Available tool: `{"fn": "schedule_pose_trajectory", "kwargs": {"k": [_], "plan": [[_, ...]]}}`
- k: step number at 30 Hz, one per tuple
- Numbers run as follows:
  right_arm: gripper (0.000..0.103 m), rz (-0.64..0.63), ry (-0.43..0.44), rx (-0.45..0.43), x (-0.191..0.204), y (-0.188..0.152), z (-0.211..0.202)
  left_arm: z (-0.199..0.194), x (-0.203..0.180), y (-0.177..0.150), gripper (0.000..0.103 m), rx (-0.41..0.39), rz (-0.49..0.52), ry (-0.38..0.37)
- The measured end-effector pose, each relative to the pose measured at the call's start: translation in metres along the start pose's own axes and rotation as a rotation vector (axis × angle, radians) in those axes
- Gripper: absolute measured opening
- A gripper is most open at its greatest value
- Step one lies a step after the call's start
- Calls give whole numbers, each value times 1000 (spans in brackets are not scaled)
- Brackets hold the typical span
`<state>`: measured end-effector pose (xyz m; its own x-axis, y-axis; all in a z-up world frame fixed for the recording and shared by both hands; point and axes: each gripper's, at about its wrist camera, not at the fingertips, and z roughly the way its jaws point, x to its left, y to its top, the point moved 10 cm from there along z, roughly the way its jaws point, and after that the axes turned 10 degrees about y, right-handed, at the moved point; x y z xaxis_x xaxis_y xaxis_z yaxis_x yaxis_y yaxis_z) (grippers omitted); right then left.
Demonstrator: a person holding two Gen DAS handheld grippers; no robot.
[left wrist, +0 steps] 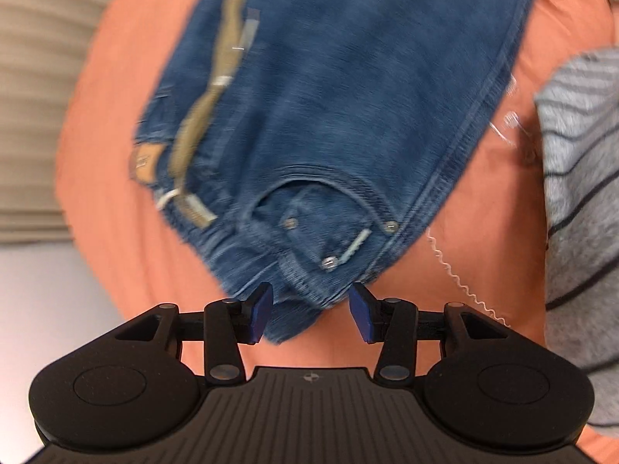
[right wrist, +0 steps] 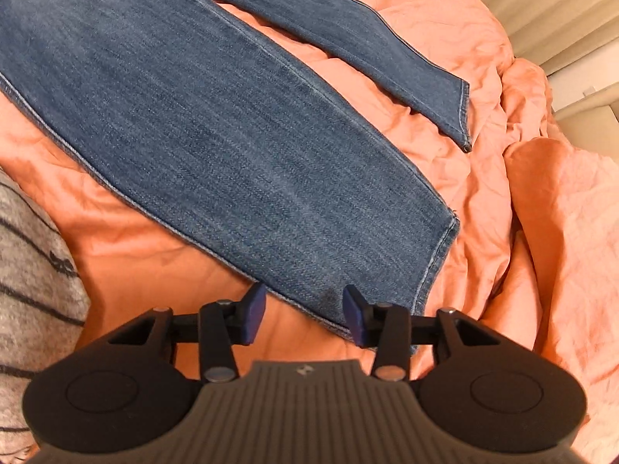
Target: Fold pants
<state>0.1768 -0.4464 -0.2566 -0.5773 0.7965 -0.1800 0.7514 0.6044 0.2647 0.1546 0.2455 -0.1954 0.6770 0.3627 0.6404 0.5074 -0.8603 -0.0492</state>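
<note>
an orange bedspread (right wrist: 522, 123) covers the whole surface, rumpled into folds toward the right of the right wrist view. spread flat on it lie the blue jeans (right wrist: 216, 123), legs splayed apart: the near leg runs diagonally down to its hem just ahead of the right gripper, the far leg (right wrist: 387, 42) ends well apart from it, with orange cloth showing between the two. a grey striped garment (left wrist: 580, 193) sits at the edge of both views, beside the jeans.

in the left wrist view, which is blurred, the waistband end of the jeans points toward the camera, with the front pocket (left wrist: 309, 208) and its rivets just ahead of the left gripper (left wrist: 311, 311). its jaws stand partly open, the waistband corner between the blue pads; whether either pad touches the denim cannot be told.

the right gripper (right wrist: 305, 313) is likewise partly open, the side seam edge of the near leg lying between its pads (right wrist: 354, 317) near the hem, not pinched.
</note>
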Motion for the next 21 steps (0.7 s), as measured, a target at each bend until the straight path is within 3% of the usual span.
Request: {"fn": "schedule_pose_trajectory", "kwargs": {"k": [5, 9, 10, 12, 14, 17, 21], "plan": [[45, -35, 2, 28, 7, -3, 5, 16, -24, 12, 71, -16, 126, -47], [46, -71, -13, 2, 10, 2, 8, 33, -36, 20, 71, -12, 125, -59], [46, -92, -14, -6, 11, 3, 9, 36, -37, 20, 69, -9, 117, -57], [45, -143, -9, -9, 16, 3, 10, 39, -37, 18, 52, -6, 82, -41], [45, -205, -2, -6, 22, 0, 9, 33, -29, 17, 29, -15, -21, -24], [45, -319, -9, 18, 30, -9, 10, 19, -11, 16, 18, -54, -164, 14], [40, -438, -72, 8, 36, -10, 14, -5, 18, 18, 14, -95, -359, 92]]}}
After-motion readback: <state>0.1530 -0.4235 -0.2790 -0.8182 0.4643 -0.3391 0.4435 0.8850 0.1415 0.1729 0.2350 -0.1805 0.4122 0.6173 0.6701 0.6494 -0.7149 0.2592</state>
